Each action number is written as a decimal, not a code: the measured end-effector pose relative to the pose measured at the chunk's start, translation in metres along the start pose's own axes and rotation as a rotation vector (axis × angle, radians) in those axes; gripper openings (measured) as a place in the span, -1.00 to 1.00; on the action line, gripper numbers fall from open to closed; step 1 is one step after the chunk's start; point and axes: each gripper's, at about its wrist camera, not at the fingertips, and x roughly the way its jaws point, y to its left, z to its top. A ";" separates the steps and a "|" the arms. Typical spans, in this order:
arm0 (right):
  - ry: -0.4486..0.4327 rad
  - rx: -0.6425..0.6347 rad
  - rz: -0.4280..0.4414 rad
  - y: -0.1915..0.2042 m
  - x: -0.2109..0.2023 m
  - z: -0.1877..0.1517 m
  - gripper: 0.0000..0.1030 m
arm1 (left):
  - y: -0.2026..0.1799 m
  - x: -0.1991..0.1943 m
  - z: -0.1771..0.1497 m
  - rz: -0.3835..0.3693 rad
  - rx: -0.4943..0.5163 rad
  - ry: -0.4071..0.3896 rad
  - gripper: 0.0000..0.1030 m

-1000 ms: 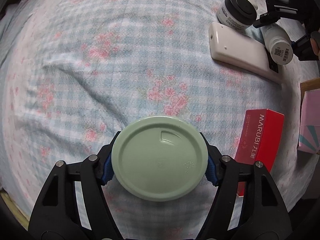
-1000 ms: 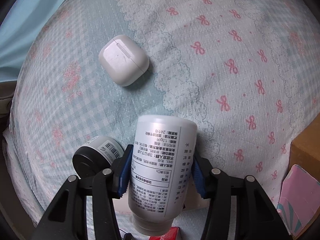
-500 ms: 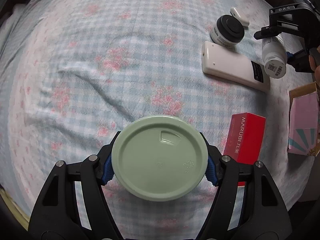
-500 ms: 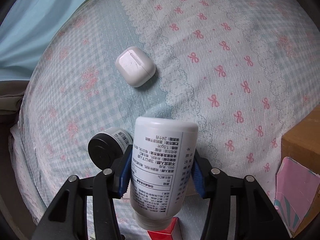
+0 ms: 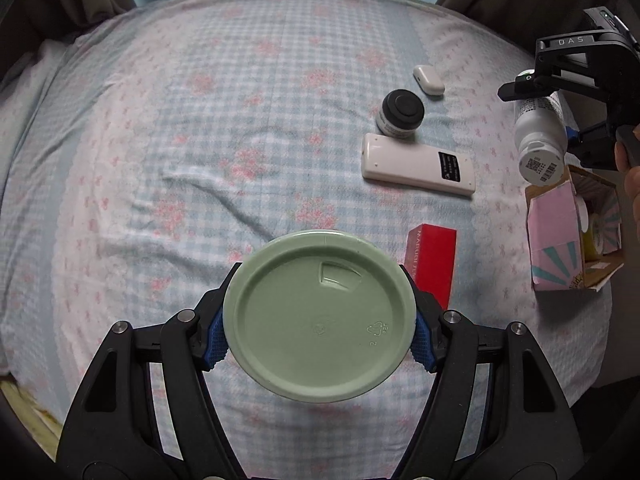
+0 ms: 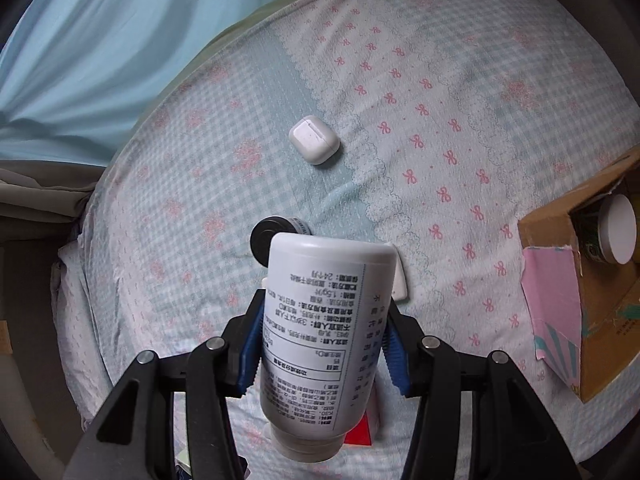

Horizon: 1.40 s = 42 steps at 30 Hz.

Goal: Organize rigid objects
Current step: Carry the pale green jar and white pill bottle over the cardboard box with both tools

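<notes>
My left gripper (image 5: 318,340) is shut on a round green lid (image 5: 320,316), held high above the bed. My right gripper (image 6: 322,340) is shut on a white pill bottle (image 6: 320,332), cap toward the camera; in the left wrist view the bottle (image 5: 538,136) hangs in the air at the right. On the bedsheet lie a white earbud case (image 6: 314,140), a black-lidded jar (image 5: 400,114), a white remote (image 5: 416,164) and a red box (image 5: 432,264). The jar and remote are partly hidden behind the bottle in the right wrist view.
An open cardboard box (image 6: 580,280) with pink paper lining sits at the bed's right edge and holds a white-lidded container (image 6: 618,228). It also shows in the left wrist view (image 5: 572,232). Blue curtain (image 6: 100,40) hangs beyond the bed's far edge.
Both grippers have risen away from the bed with their objects still held; the bed items look smaller and the cardboard box has come further into view.
</notes>
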 end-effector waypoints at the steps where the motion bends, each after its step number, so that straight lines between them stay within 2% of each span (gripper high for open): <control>1: -0.007 0.006 0.012 0.001 -0.011 -0.006 -0.07 | -0.002 -0.010 0.001 -0.004 0.008 -0.013 0.31; 6: -0.052 0.024 0.056 0.004 -0.069 -0.033 -0.07 | -0.012 -0.061 0.005 -0.023 0.068 -0.082 0.31; 11: -0.103 0.021 0.079 -0.013 -0.125 -0.056 -0.07 | -0.036 -0.105 0.002 -0.037 0.138 -0.139 0.31; 18: -0.167 0.041 0.110 -0.067 -0.184 -0.070 -0.07 | -0.087 -0.144 -0.001 -0.062 0.156 -0.182 0.31; 24: -0.174 0.018 0.126 -0.123 -0.217 -0.061 -0.07 | -0.160 -0.168 0.001 -0.051 0.176 -0.237 0.31; 32: -0.168 0.036 0.122 -0.219 -0.243 -0.032 -0.07 | -0.273 -0.155 0.011 -0.096 0.208 -0.231 0.31; 37: -0.155 0.059 0.101 -0.274 -0.246 -0.011 -0.07 | -0.336 -0.127 0.013 -0.131 0.215 -0.198 0.31; 42: -0.140 0.078 0.083 -0.314 -0.242 0.003 -0.07 | -0.381 -0.091 0.016 -0.148 0.230 -0.152 0.31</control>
